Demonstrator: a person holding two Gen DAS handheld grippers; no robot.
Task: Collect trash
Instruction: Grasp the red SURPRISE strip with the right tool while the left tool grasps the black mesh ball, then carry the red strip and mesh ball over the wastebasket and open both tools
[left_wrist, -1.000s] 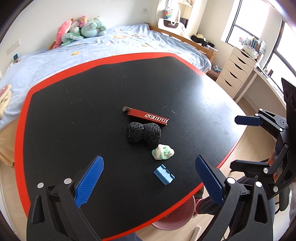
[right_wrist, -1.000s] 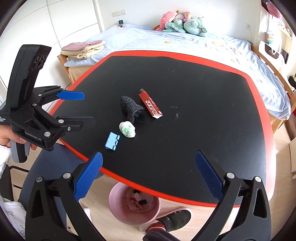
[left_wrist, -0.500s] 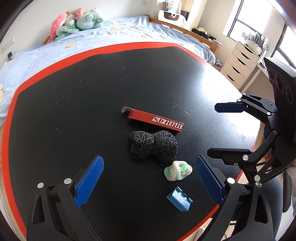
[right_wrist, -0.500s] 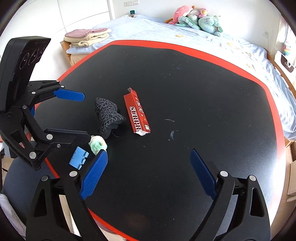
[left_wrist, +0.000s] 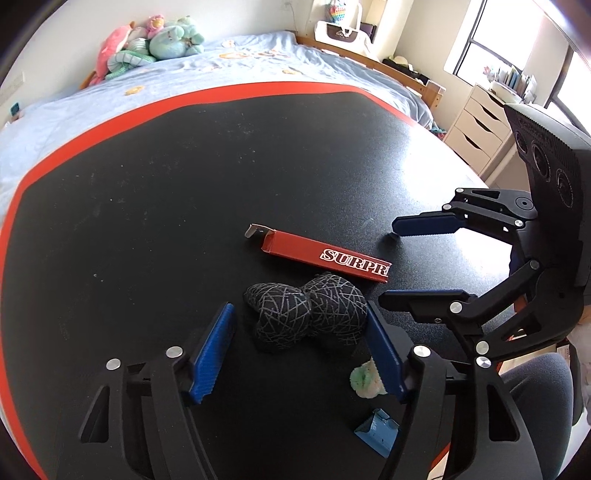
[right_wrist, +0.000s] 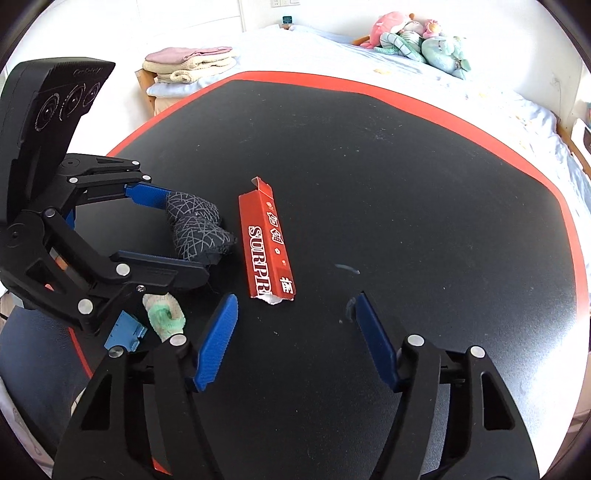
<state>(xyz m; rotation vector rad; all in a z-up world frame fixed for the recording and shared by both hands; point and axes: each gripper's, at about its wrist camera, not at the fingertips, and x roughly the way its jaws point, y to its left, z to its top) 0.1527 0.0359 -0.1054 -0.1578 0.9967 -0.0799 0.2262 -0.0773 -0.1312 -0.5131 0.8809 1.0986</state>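
A black patterned bundle (left_wrist: 306, 314) lies on the black table (left_wrist: 184, 177), between the open fingers of my left gripper (left_wrist: 299, 332); it also shows in the right wrist view (right_wrist: 195, 229). A red SURPRISE carton (left_wrist: 325, 254) lies just beyond it, and shows in the right wrist view (right_wrist: 267, 240). My right gripper (right_wrist: 295, 332) is open and empty, just short of the carton's torn end. A green-white wad (right_wrist: 164, 314) and a small blue piece (right_wrist: 125, 332) lie near the table edge.
The table has a red border (right_wrist: 443, 107). A bed with plush toys (left_wrist: 147, 44) stands behind it. Folded towels (right_wrist: 188, 62) lie to the left, a drawer unit (left_wrist: 476, 125) stands to the right. A grey chair seat (left_wrist: 535, 406) is by the table edge.
Both grippers have moved forward and lower over the table. My left gripper's fingers now flank the black bundle. My right gripper has closed in on the red carton.
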